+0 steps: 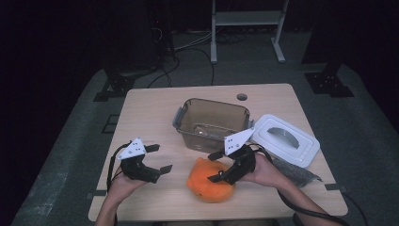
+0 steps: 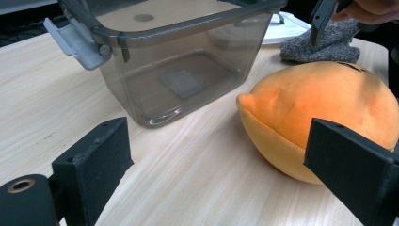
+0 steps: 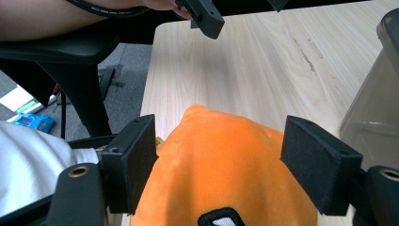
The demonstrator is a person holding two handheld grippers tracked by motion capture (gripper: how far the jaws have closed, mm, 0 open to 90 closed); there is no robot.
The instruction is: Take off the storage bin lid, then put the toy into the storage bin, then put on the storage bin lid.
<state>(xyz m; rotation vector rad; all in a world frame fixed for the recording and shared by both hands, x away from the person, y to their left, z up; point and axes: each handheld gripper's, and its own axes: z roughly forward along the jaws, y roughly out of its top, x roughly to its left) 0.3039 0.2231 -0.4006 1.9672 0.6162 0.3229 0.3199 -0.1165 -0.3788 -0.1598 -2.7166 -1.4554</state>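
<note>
- A pale wood tabletop [image 1: 155,113] carries an orange plush [image 1: 210,180] near its front edge, about at the middle.
- The right gripper [image 1: 217,166] sits over the plush, held in the person's right hand [image 1: 264,170]; its fingers [image 3: 319,168] are spread wide, one on each side of the plush's top. In the right gripper view neither pad clearly presses the fabric, so contact cannot be told.
- The plush is rounded with a small point on one end [image 2: 244,100] and a dark patch with white in it on its upper side [image 3: 220,218].
- The left gripper [image 1: 159,158] is held above the tabletop, well to the left of the plush, in the left hand [image 1: 123,182]. Its fingers [image 2: 92,162] are spread with nothing between them; in its own view they frame the bin and the plush ahead.
- A clear grey bin [image 1: 211,124] stands open just behind the plush, with grey latches [image 2: 77,44] on its ends. Only a flat square piece [image 2: 182,82] shows at its bottom.
- A white lid [image 1: 284,139] lies right of the bin, touching or just beside it.
- A grey cloth [image 1: 296,172] lies in front of the lid, by the right forearm.
</note>
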